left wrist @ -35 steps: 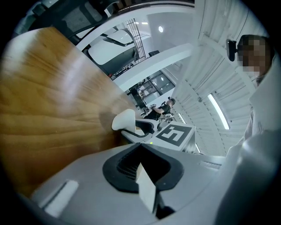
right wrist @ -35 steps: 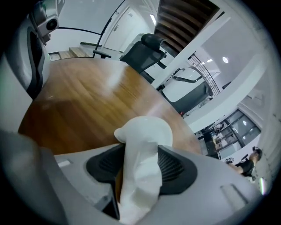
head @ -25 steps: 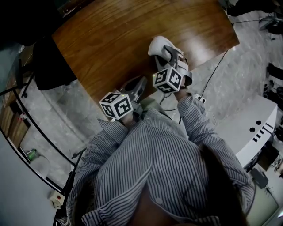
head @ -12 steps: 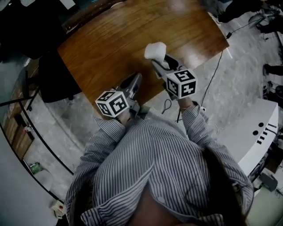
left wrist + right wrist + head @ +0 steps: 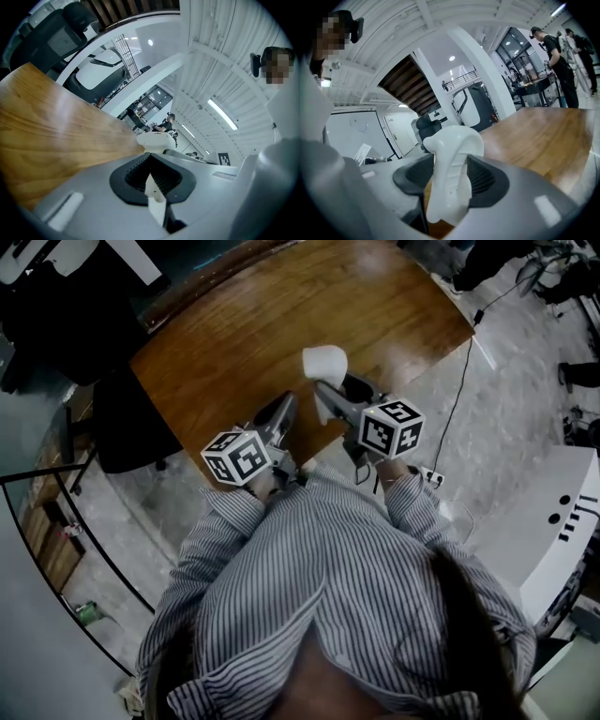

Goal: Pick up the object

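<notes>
The right tongs [image 5: 451,176] are clamped on the white moulded object [image 5: 452,150], which stands upright between them above the wooden tabletop [image 5: 534,136], near its edge. The left tongs [image 5: 151,164], pressed together on nothing, sit just beside.
</notes>
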`<state>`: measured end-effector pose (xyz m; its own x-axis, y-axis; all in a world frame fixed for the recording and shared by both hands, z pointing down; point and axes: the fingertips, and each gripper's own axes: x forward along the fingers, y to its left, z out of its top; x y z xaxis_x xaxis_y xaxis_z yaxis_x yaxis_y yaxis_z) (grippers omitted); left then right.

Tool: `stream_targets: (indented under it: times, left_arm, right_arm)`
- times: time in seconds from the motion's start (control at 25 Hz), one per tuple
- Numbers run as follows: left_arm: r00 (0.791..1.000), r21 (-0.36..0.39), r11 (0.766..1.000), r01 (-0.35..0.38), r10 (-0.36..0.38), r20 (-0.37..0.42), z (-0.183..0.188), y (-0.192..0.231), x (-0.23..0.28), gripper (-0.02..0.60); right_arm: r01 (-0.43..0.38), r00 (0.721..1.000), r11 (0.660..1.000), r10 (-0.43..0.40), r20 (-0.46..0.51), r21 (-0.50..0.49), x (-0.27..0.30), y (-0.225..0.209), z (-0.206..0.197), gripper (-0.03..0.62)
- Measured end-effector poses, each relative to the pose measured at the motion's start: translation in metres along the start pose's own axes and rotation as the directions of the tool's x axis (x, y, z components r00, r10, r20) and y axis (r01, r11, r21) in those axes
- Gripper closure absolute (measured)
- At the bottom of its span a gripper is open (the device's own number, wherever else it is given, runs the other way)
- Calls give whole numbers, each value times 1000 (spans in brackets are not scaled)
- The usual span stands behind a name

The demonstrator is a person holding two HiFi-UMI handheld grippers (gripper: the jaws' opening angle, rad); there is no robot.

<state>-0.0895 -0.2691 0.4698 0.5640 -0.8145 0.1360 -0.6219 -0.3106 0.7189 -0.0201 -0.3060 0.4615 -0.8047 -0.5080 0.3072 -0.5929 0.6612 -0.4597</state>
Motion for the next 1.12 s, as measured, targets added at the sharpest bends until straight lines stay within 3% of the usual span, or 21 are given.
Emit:
stream_targets:
  times: [0.2,0.72,0.84,1.12]
  left_arm:
    - [1000,30,1000,9,-9,-2,3,-6,-1,581]
    - [1000,51,999,4,-3,-20,2,-6,0,581]
    - [1000,53,999,2,0,-27,1,-6,0,581]
    - [999,55,998,0,2,-32,-1,-6,1,581]
  right_arm:
    - [11,999,999,-12,32,47,-8,3,-3,372]
    - [25,999,999,-26,21,49,-11,3,-5,376]
    - [21,999,998,-22,24,58,-11,3,-5,435]
    - [25,999,997,-27,27,68,-11,0,-7,444]
